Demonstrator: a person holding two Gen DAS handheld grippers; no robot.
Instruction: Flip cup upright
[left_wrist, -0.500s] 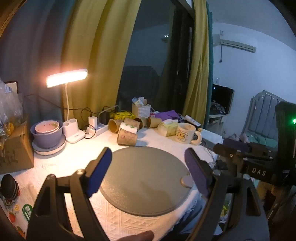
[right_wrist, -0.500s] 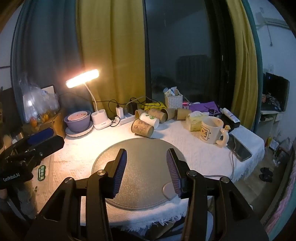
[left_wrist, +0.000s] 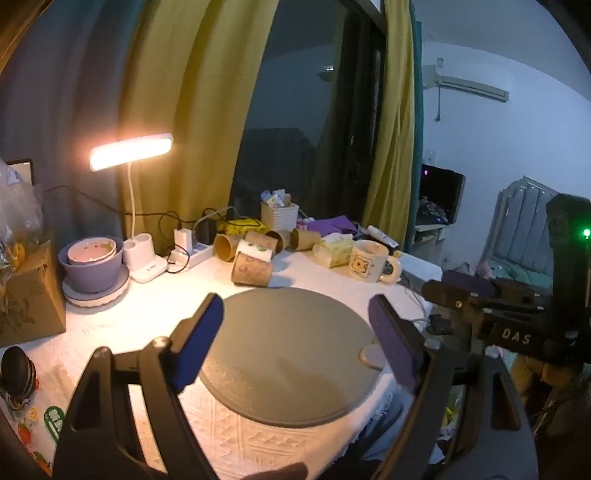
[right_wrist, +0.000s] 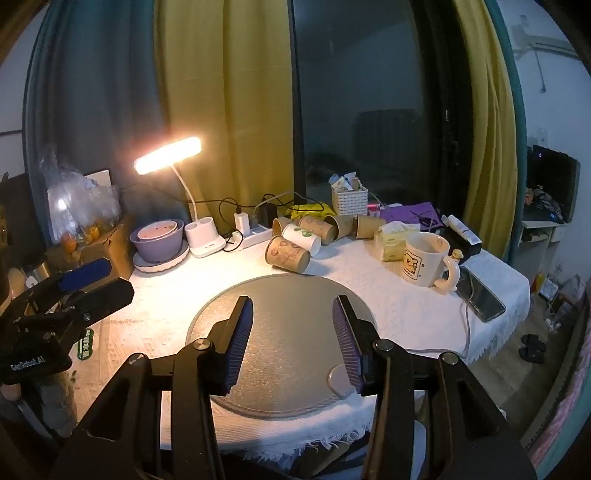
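plainly, the left claw (left_wrist: 295, 339) is spread wide, holding nothing, its blue pads hanging over the round grey mat (left_wrist: 291, 354). the right claw (right_wrist: 293, 338) is also released, its gap narrower, empty above the same mat. the cup (right_wrist: 287, 254) lies on its side on the desk (right_wrist: 406, 306) just past the mat's rim at 12 o'clock, with more tipped cups behind it. only the right view shows the phone (right_wrist: 482, 295) at 3 o'clock beside the mug (right_wrist: 424, 258); only the left view shows the air conditioner (left_wrist: 469, 86).
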